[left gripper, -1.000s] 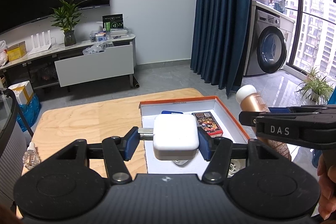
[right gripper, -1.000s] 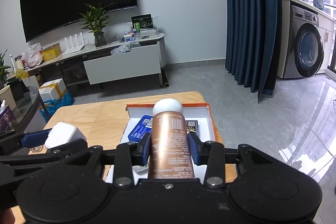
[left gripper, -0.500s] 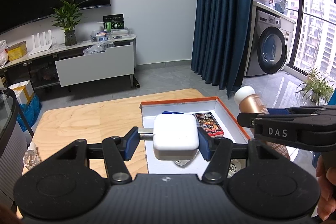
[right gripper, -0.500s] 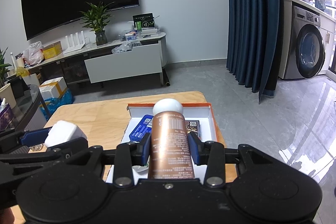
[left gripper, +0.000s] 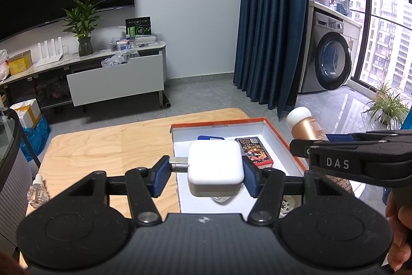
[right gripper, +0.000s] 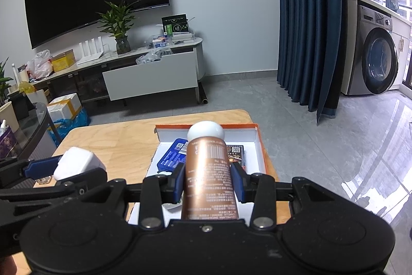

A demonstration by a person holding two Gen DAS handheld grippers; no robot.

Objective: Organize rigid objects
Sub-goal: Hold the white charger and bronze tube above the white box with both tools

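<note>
My left gripper (left gripper: 206,175) is shut on a white charger block (left gripper: 215,168) and holds it above the near part of an open white box with an orange rim (left gripper: 270,132). My right gripper (right gripper: 208,183) is shut on a copper bottle with a white cap (right gripper: 208,172), held above the same box (right gripper: 259,146). The bottle (left gripper: 306,126) and right gripper also show at the right of the left wrist view. The charger (right gripper: 77,163) shows at the left of the right wrist view. A blue case (right gripper: 172,156) and a dark card pack (left gripper: 253,151) lie in the box.
The box sits on the right part of a light wooden table (left gripper: 103,143). A small clear dropper bottle (left gripper: 38,193) stands at the table's left edge. A glass side table (right gripper: 28,130) is to the left. The floor drops off past the table's right edge.
Both grippers keep their hold and have hardly moved; the view has only drifted slightly.
</note>
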